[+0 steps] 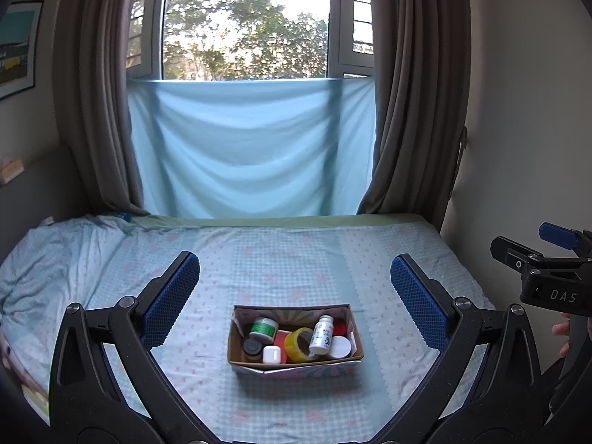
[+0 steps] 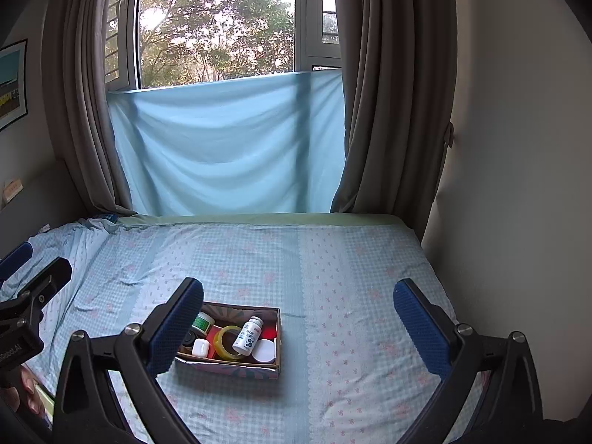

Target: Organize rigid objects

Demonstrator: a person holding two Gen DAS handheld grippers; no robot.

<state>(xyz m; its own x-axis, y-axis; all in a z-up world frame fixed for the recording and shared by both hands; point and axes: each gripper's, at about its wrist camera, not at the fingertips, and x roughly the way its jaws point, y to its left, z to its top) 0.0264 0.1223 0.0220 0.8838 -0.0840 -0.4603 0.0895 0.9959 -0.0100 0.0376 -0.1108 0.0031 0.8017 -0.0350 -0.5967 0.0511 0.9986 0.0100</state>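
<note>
A small cardboard box (image 1: 236,333) (image 2: 279,336) sits on the bed and holds several rigid items. Among them are a white bottle (image 1: 321,335) (image 2: 248,335) lying tilted, a yellow tape roll (image 1: 299,344) (image 2: 226,342), a green-labelled jar (image 1: 263,328) (image 2: 202,322), a white case (image 1: 272,355) (image 2: 201,347), a dark jar (image 1: 252,347), a white lid (image 1: 341,347) (image 2: 265,350) and something red (image 1: 339,329). My left gripper (image 1: 294,299) hangs open above and before the box, empty. My right gripper (image 2: 298,320) is open too, empty, with its left finger overlapping the box's left end.
The bed (image 1: 288,259) (image 2: 351,277) wears a blue patterned sheet, rumpled at the left. A wall (image 2: 518,148) runs along its right side. Curtains and a blue cloth (image 1: 251,148) hang at the window behind. The right gripper's body (image 1: 547,270) shows in the left view's right edge.
</note>
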